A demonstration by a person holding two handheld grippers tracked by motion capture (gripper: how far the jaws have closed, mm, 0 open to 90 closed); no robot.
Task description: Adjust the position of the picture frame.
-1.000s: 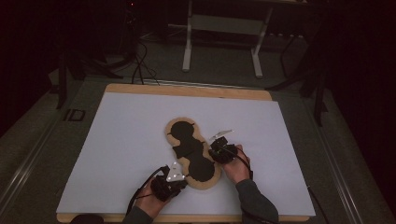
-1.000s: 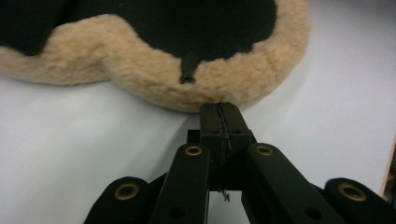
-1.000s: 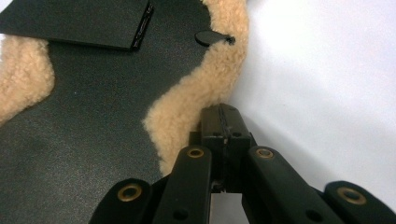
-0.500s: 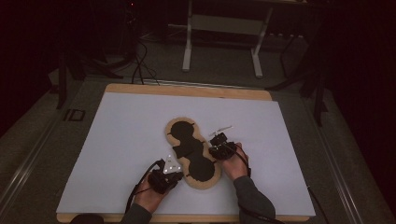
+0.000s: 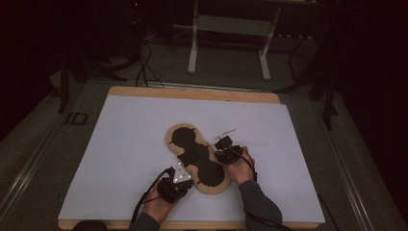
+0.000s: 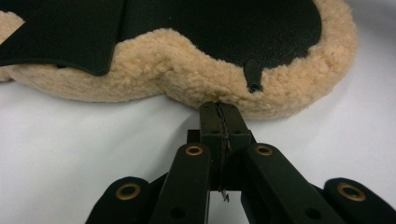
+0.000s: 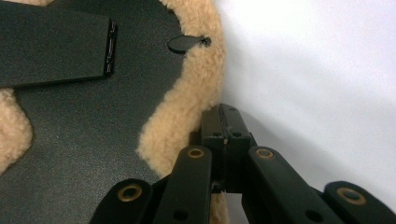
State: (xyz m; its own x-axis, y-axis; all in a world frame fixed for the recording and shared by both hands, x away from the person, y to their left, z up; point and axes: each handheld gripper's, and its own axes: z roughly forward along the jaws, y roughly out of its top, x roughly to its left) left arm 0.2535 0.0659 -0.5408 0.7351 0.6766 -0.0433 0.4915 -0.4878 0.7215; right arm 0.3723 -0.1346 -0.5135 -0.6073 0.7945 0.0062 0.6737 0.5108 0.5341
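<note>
Two grippers are working the near end of a fleece pad (image 5: pixel 198 159) that is lying in the middle of a white sheet (image 5: pixel 120 144) on the table (image 5: pixel 192 94). You are holding your left gripper (image 5: pixel 180 179) at the pad's near-left edge and your right gripper (image 5: pixel 222 147) at its right edge, roughly opposite each other across the pad's wider lobe.

In the left gripper view, the left gripper (image 6: pixel 219 108) is showing its jaws pressed together, the tips touching the tan fleece rim (image 6: pixel 196 84); whether any pile is caught between them cannot be told. A small black tab (image 6: pixel 253 74) is sitting on the rim just beyond the tips, and a black flap (image 6: pixel 60 42) is lying over the pad at the upper left.

In the right gripper view, the right gripper (image 7: pixel 227 112) is likewise keeping its jaws closed tight, the tips lying just beside the rim (image 7: pixel 187 102) where it is meeting the sheet (image 7: pixel 317 70). The pad's dark face (image 7: pixel 84 130) is spreading to the left, a strap (image 7: pixel 51 44) is crossing it near the top, and another tab (image 7: pixel 184 43) is pointing toward the rim.
</note>
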